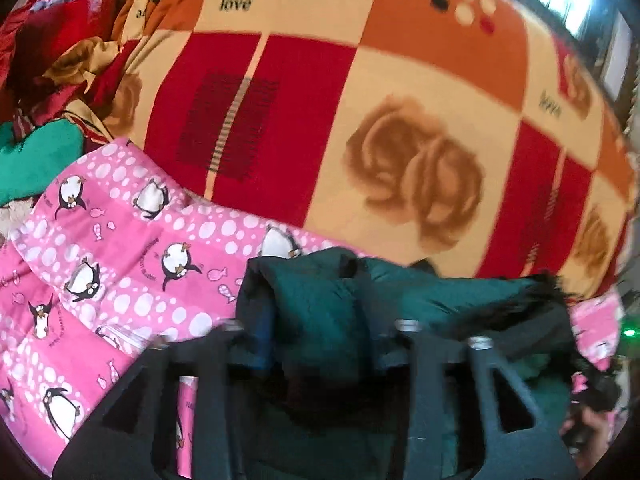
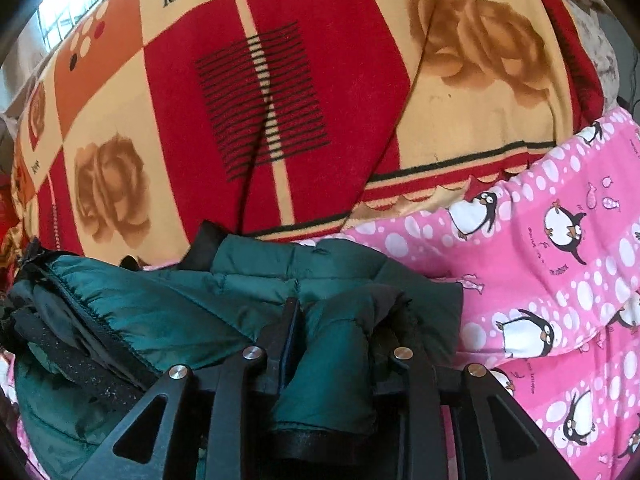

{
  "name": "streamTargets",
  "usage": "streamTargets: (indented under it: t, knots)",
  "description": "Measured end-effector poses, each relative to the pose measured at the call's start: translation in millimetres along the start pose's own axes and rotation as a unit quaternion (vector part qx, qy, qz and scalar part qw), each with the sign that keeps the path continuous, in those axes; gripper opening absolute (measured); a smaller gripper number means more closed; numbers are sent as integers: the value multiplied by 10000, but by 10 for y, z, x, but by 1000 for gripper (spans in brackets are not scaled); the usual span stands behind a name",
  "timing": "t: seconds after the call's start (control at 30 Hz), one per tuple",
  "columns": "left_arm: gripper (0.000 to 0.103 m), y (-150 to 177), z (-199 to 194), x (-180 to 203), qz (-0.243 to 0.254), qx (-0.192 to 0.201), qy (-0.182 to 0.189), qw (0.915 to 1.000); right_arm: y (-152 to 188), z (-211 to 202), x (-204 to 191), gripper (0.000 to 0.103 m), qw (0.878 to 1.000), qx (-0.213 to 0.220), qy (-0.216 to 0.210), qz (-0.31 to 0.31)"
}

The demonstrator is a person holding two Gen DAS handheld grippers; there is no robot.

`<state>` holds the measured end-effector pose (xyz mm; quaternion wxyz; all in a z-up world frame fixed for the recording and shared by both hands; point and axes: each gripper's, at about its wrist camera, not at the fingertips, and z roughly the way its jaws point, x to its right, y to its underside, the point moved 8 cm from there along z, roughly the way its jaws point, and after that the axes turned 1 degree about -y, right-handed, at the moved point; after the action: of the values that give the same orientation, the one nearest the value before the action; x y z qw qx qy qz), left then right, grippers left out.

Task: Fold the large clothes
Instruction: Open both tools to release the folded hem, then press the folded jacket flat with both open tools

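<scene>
The left gripper (image 1: 320, 320) is clenched on a bunched fold of the dark green padded jacket (image 1: 420, 300); the fabric fills the gap between its 2 fingers (image 1: 256, 336) and bulges up over them. To the left of this gripper lies a pink penguin-print quilt (image 1: 120, 264), and further left and beyond sit a green cloth (image 1: 36, 156) and a heap of red clothes (image 1: 60, 20). Ahead of the fingers spreads a red, orange and cream blanket (image 1: 360, 100) with roses and the word "love". To the gripper's right the jacket trails off with a black fringed edge (image 1: 536, 292).

The right gripper (image 2: 340, 320) likewise grasps a rolled fold of the jacket (image 2: 168, 300), pinched between its 2 fingers (image 2: 290, 320). The bulk of the jacket lies to this gripper's left, its black zipper strip (image 2: 80, 320) showing along an open edge. The blanket (image 2: 260, 100) stretches ahead, and the quilt (image 2: 560, 280) lies to the right of the gripper, under the jacket's edge.
</scene>
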<state>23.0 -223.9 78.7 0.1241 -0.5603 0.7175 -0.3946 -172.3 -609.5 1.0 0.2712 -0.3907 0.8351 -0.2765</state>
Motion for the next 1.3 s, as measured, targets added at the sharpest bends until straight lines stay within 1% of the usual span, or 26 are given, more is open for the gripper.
streamTargets:
  t: [0.03, 0.07, 0.13, 0.17, 0.2, 0.23, 0.3, 0.47, 0.53, 0.57, 0.67, 0.77, 0.87, 1.0, 1.07, 1.13, 1.3]
  knots:
    - [84, -29, -110, -8, -11, 199, -27, 9998, -2, -12, -4, 28, 10000, 9, -63, 25]
    - [92, -56, -232, -10, -38, 451, 9, 9990, -5, -33, -3, 30, 9999, 21, -118, 73]
    - [92, -81, -375, 7, -26, 694, 113, 9975, -35, -135, -4, 35, 9993, 144, -264, 209]
    - [92, -76, -407, 33, 44, 686, 121, 9976, -59, -197, -6, 37, 9988, 223, -341, 276]
    - [92, -62, -401, 58, 129, 603, 86, 9981, -82, -266, -11, 43, 9981, 305, -425, 340]
    - [92, -34, -379, 96, 211, 514, 48, 9984, -100, -343, -27, 55, 9970, 383, -542, 391]
    - [92, 19, -334, 132, 331, 415, -67, 9986, -123, -461, -78, 71, 9956, 475, -705, 405]
    - [92, 163, -152, 227, 599, 205, -331, 9974, -210, -814, -276, 72, 9956, 828, -426, 46]
    - [92, 209, -47, 241, 617, 78, -410, 9972, -212, -861, -396, 72, 9955, 808, -488, -87]
    - [92, 227, -10, 243, 623, 36, -462, 9970, -193, -837, -530, 72, 9955, 681, -600, -273]
    - [92, 274, 144, 232, 684, -149, -702, 9951, -119, -676, -848, 72, 9934, 393, -756, -765]
    - [92, 314, 273, 199, 718, -295, -904, 9929, -59, -428, -1100, 72, 9903, 188, -773, -1141]
    - [92, 333, 368, 170, 736, -399, -990, 9916, -32, -127, -1220, 72, 9895, -41, -760, -1231]
    - [92, 345, 479, 136, 728, -480, -1029, 9909, -16, 173, -1248, 72, 9902, -262, -595, -1236]
    - [92, 348, 532, 128, 723, -512, -1022, 9908, 17, 321, -1220, 73, 9904, -475, -511, -1190]
    - [92, 349, 572, 121, 697, -505, -1012, 9911, 44, 425, -1198, 73, 9908, -586, -483, -1120]
    - [92, 352, 621, 118, 694, -543, -1041, 9907, 86, 565, -1168, 73, 9918, -540, -414, -1084]
